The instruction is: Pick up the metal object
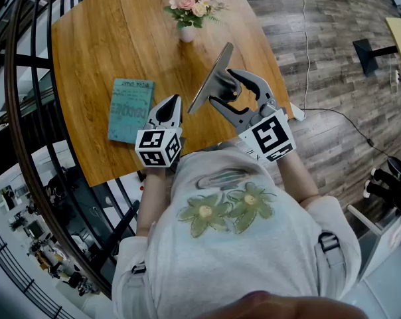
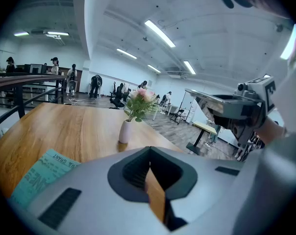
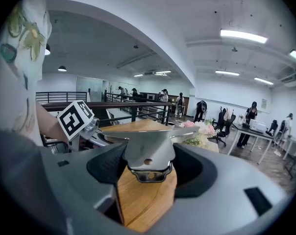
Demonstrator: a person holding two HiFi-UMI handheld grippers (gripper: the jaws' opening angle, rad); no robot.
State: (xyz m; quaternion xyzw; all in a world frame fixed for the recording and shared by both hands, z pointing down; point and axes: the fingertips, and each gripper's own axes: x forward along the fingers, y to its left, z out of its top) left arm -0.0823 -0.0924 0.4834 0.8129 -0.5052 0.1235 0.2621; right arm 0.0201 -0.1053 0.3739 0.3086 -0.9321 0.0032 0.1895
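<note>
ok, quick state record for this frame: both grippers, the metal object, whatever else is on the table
right gripper: shut on the metal object, jaws clamping its narrow base
metal object: held clear of the table, flat plate tilted
left gripper: shut, nothing between its jaws, over the table's near side
book: teal, lying flat, just left of the left gripper
vase: white, pink flowers, on the table's far side
task status: object gripped and off the table
</note>
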